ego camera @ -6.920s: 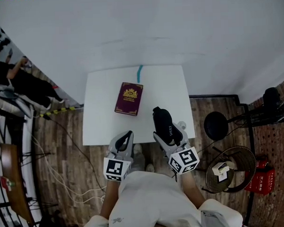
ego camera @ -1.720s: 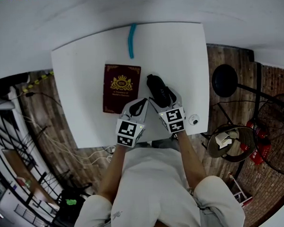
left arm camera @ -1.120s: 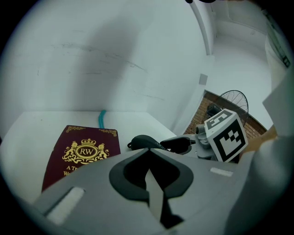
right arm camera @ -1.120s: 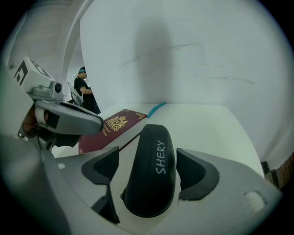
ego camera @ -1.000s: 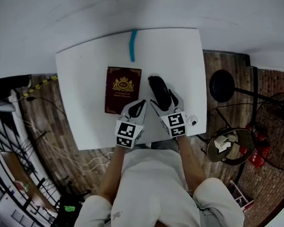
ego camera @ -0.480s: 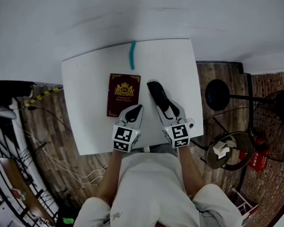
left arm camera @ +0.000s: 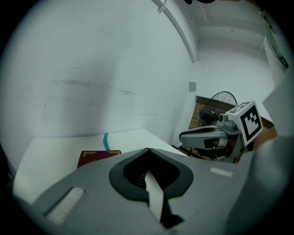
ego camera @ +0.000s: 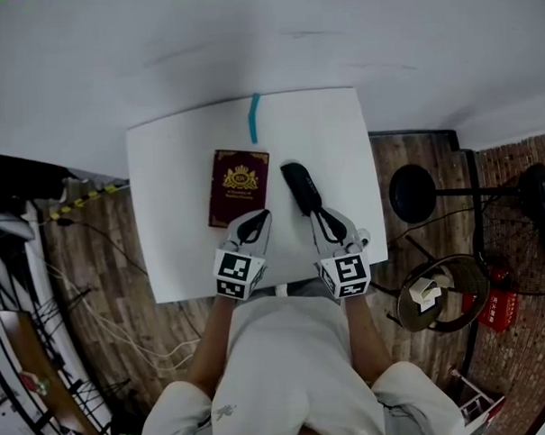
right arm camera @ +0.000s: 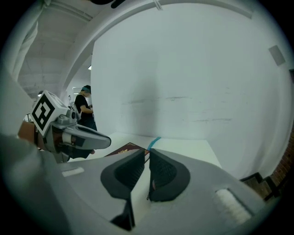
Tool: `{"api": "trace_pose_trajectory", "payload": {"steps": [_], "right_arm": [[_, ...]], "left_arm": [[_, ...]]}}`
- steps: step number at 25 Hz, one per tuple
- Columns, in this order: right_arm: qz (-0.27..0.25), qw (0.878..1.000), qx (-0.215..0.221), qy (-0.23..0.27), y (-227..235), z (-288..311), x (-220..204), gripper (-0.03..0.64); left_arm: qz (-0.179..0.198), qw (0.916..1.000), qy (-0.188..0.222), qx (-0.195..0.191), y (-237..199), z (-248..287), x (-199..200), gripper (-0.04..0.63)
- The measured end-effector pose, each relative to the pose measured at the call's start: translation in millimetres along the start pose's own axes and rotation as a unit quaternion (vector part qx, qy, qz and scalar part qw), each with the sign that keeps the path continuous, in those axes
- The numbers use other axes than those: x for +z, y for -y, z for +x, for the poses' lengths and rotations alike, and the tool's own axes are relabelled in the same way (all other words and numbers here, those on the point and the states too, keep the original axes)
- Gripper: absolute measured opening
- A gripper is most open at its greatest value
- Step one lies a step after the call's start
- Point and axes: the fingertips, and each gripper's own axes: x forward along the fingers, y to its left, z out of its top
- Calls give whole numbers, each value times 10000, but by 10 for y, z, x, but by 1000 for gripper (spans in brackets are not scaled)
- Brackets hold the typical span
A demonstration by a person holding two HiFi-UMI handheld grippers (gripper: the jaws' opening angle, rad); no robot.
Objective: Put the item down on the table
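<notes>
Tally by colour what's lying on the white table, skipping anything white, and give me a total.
Dark red: 1, the book
Black: 1, the item
Teal: 1, the strip
Total: 3

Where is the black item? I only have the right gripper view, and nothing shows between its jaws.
Observer: In the head view the black item lies on the white table, just beyond the right gripper. That gripper's jaws have just been closing, with nothing between them.
Operator: Is the left gripper carrying anything?
Observer: No. In its own view, the left gripper has its jaws together and holds nothing.
</notes>
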Motion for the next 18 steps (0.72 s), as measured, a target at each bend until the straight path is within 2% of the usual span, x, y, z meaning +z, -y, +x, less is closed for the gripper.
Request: {"api": "trace_pose_trajectory", "payload": {"steps": [2,18], "right_arm": [[8,10000,7,38,-21,-49,2,3],[-63,9999,139,59,-96,-107,22,3]], "left_arm": [[72,10000,48,28,18,-45,8,18],[138,9997,108,142,39,-141,41,18]]}}
